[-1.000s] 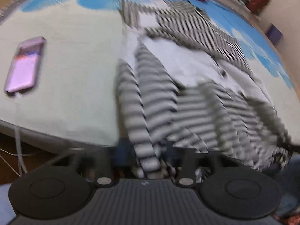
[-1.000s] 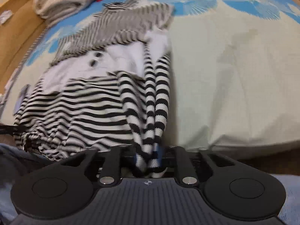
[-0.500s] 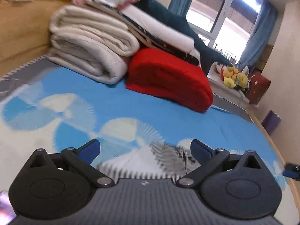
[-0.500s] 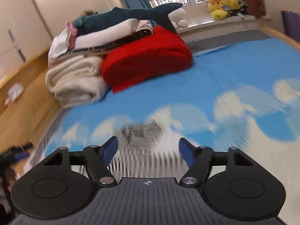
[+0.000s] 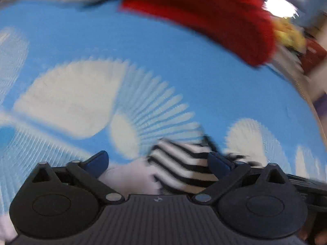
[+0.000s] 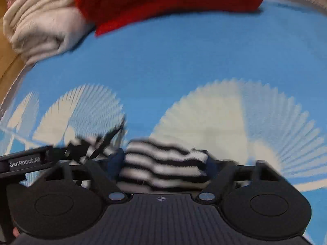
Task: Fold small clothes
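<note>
Left wrist view is filled mostly by the bed [image 5: 184, 65], its blue cover printed with white fan shapes, and the right wrist view shows the same cover [image 6: 163, 65]. One red blanket [image 5: 204, 14] lies at the far end; in the right wrist view it [image 6: 163, 2] sits just beside one rolled cream blanket [image 6: 40, 20]. A yellow soft toy [image 5: 290, 34] shows past the red one (too blurred to say more).

One striped garment [image 5: 184, 167], black and white, lies bunched on the cover directly under both tools; the right wrist view shows its folded stripes [image 6: 163, 163] stacked in a low heap.

Both tools point forward and slightly down along the bed, low over the cloth. The left claw [image 5: 157, 161] is spread wide, blue pads well apart, with the stripes lying between them; nothing is pinched. The right claw [image 6: 163, 165] is likewise spread wide around the heap, gripping nothing. To its left (in the right wrist view) the other tool's black body crosses the frame just beside the garment.
</note>
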The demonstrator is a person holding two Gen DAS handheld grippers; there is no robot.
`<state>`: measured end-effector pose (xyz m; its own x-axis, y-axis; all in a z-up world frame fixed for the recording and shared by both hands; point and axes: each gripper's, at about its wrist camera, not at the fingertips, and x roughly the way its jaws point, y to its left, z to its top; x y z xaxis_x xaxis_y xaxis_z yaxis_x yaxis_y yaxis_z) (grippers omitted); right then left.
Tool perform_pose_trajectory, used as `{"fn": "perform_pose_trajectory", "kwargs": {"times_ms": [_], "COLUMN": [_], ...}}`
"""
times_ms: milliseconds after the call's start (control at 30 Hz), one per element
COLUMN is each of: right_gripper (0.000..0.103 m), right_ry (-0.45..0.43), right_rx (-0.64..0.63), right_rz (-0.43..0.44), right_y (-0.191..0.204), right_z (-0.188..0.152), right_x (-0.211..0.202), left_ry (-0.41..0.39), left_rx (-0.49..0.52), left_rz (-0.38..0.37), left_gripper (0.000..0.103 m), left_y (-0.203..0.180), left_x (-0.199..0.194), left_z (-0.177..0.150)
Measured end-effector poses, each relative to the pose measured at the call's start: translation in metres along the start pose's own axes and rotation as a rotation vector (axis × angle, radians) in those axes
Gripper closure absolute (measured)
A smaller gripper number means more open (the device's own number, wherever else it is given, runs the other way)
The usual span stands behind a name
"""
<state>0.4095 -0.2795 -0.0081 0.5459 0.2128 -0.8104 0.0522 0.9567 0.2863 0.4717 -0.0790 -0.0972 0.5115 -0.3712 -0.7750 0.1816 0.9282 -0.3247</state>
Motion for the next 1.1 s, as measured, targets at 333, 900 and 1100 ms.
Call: {"fn": "perform_pose_trajectory", "kwargs": {"times_ms": [333,900,1100], "right_gripper": [0.091,0.032,0.103], "right_ry": [-0.213,0.109,0.05], "right_rx": [-0.403,0.353,0.013], "right_rz": [0.233,0.111,0.017], "right_y": [0.028,-0.029,0.022], "right_z": [-0.147,-0.064,-0.049], "right_x": [-0.204,-0.108,-0.102], "left_ry": [-0.094,0.116,0.134], "left_rx": [0.297,-0.061,0.182], "left_rz": [-0.22,-0.284,-0.206], "left_gripper": [0.081,0.003,0.095], "left_y": [0.016,0.031,-0.02], "left_x": [-0.172,-0.13,-0.086], "left_z": [-0.1,-0.071,-0.068]}}
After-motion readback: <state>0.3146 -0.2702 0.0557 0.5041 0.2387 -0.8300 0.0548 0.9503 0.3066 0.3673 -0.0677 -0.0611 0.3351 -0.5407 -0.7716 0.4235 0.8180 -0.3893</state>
